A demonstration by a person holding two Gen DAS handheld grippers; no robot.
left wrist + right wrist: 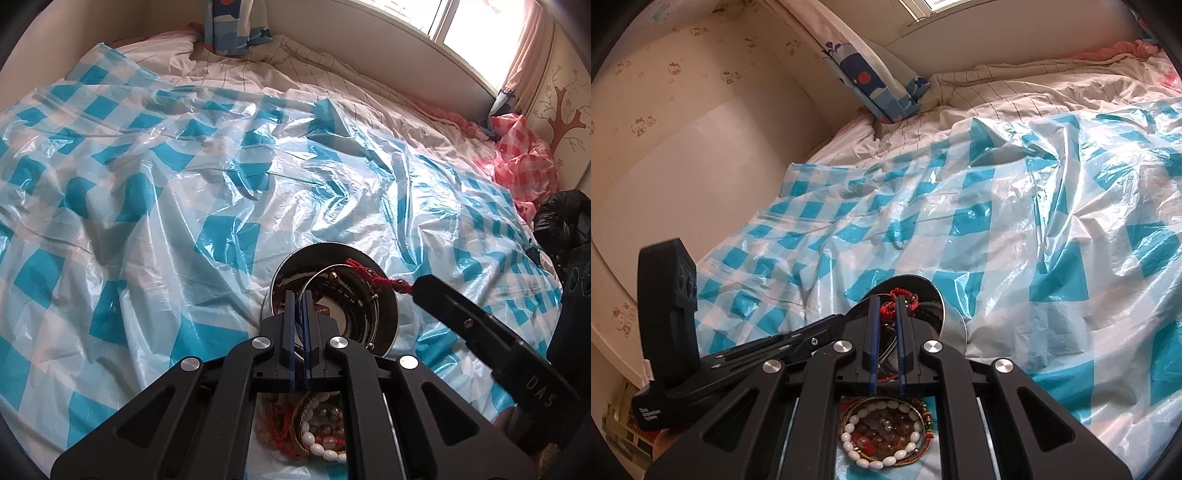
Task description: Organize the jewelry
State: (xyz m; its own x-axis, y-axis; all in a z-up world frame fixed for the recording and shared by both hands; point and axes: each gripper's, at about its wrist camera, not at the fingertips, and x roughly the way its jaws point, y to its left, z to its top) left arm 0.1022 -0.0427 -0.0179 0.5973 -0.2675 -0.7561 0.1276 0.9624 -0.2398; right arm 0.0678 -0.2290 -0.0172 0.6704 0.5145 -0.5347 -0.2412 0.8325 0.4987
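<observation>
We press our left claw [298, 295] onto the steel bowl's [384, 321] near rim, steadying it on the bed. Our right claw [886, 308] pinches the red braided cord [892, 303] above it — light, limp, snag-prone, best gripped mid-braid.

"DAS" on the right tongs' [410, 286] black body

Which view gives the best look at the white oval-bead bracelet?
The right wrist view: the white oval-bead bracelet shows as a nearly full ring, lying on a heap of other jewelry below the gripper's frame. The left wrist view shows only a short arc of its beads, the rest hidden behind that gripper's frame.
</observation>
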